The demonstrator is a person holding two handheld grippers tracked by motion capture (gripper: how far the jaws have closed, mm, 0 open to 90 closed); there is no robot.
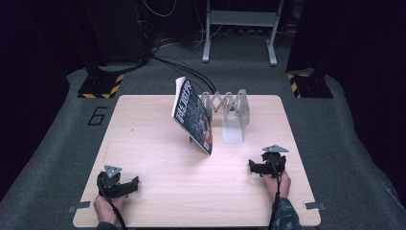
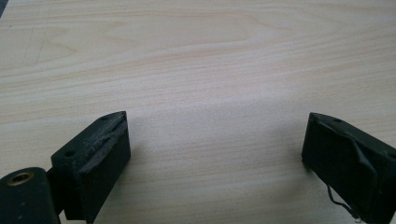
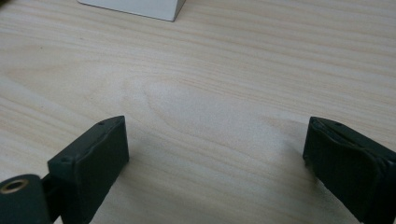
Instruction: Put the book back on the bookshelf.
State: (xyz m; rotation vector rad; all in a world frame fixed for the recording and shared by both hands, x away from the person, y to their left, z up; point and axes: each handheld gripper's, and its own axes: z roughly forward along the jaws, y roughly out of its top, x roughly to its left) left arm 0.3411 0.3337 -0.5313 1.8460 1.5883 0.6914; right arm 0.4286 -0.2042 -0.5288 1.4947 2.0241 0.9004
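Note:
A book (image 1: 192, 114) with a dark illustrated cover stands tilted near the middle of the table, leaning against a grey expandable book rack (image 1: 229, 111) at the back centre. My left gripper (image 1: 128, 184) rests on the wood at the front left, held by a hand, jaws wide apart with nothing between them. In the left gripper view the left gripper (image 2: 215, 140) frames bare wood. My right gripper (image 1: 254, 166) lies at the front right, also open and empty. In the right gripper view the right gripper (image 3: 215, 142) spans bare wood, with the rack's white base (image 3: 135, 8) at the top edge.
The light wooden table (image 1: 158, 201) sits on grey carpet. Behind it run black cables (image 1: 182, 67), a grey metal stand (image 1: 239, 28) and two black bases with yellow-black striped tape (image 1: 103, 84). A "6" marks the floor at the left.

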